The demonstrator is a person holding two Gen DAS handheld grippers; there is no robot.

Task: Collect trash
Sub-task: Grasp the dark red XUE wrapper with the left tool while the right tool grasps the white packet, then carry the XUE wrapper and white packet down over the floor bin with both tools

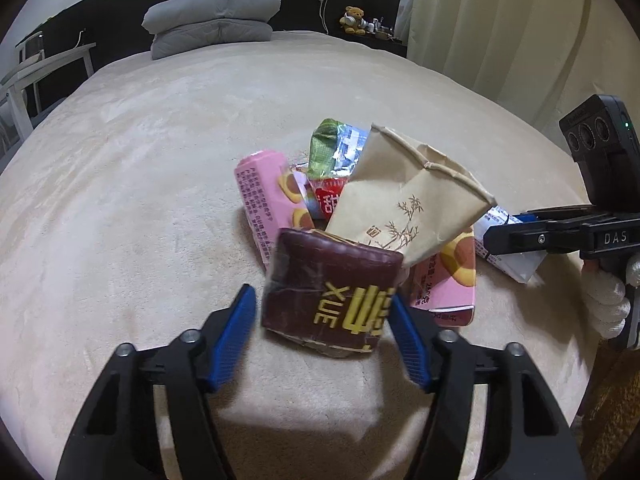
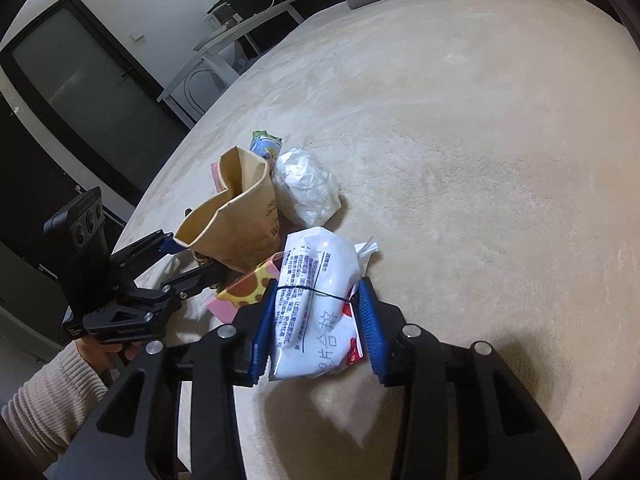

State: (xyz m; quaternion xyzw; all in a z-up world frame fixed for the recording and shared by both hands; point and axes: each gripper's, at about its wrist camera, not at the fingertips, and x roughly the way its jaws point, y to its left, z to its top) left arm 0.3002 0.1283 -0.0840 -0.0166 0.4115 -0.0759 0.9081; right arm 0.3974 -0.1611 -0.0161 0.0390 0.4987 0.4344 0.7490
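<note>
Between the blue pads of the left gripper [image 1: 324, 320], low in the middle of the left wrist view, sits a dark brown snack wrapper [image 1: 332, 296]. The right pad touches its edge; the left pad stands a little off, so I cannot tell if the grip is tight. I think the pads frame it so it can be lifted off the pile.

Low in the middle of the right wrist view, the right gripper [image 2: 316, 316] is clenched on a white wipes pack [image 2: 316, 300]. Both pads press its sides, and it looks ready to be carried away.

Just above the brown wrapper leans an open brown paper bag [image 1: 404, 200]. Maybe the trash goes in there. Around it lie a pink cookie box [image 1: 260, 200], a green foil wrapper [image 1: 336, 148] and a clear bag of white bits [image 2: 308, 188].

All of it rests on a beige blanket [image 1: 160, 160] on the bed. A grey pillow [image 1: 212, 16] lies at the top.
</note>
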